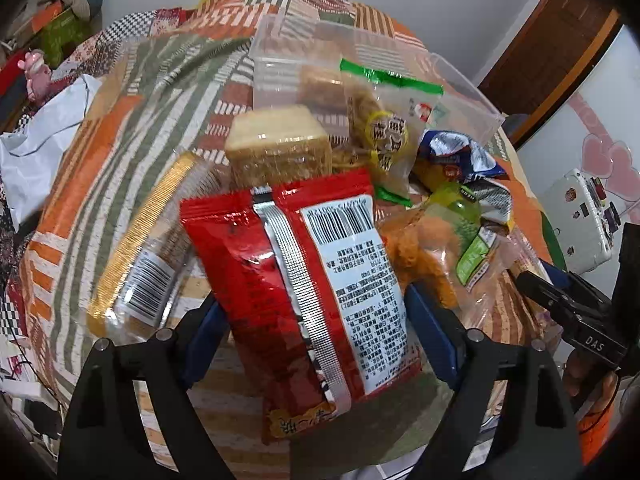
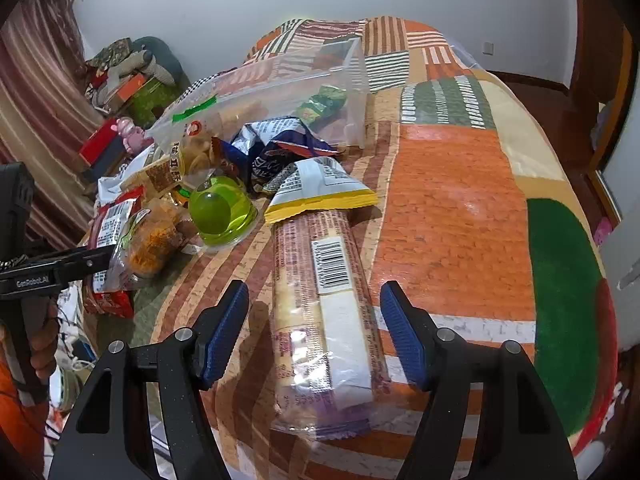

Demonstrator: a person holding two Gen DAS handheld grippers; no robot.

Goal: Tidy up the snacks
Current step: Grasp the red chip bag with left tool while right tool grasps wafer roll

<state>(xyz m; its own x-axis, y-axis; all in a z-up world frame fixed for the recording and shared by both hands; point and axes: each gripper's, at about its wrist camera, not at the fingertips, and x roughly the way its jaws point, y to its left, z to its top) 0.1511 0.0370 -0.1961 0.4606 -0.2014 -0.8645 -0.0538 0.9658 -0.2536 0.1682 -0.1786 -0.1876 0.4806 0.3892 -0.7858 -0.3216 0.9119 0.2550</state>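
Observation:
A red snack packet lies back side up, barcode showing, between the fingers of my left gripper; the blue pads sit at its edges, jaws wide. Beyond it are a cracker block, a gold-edged biscuit sleeve and an orange fried-snack bag. My right gripper is open astride a long biscuit roll, with gaps on both sides. A clear plastic bin lies further back, holding a green packet.
A green jelly cup, a yellow-edged packet and a blue-white packet crowd the bin's mouth. Patchwork cloth covers the round table. A white case lies off the right edge, a white bag to the left.

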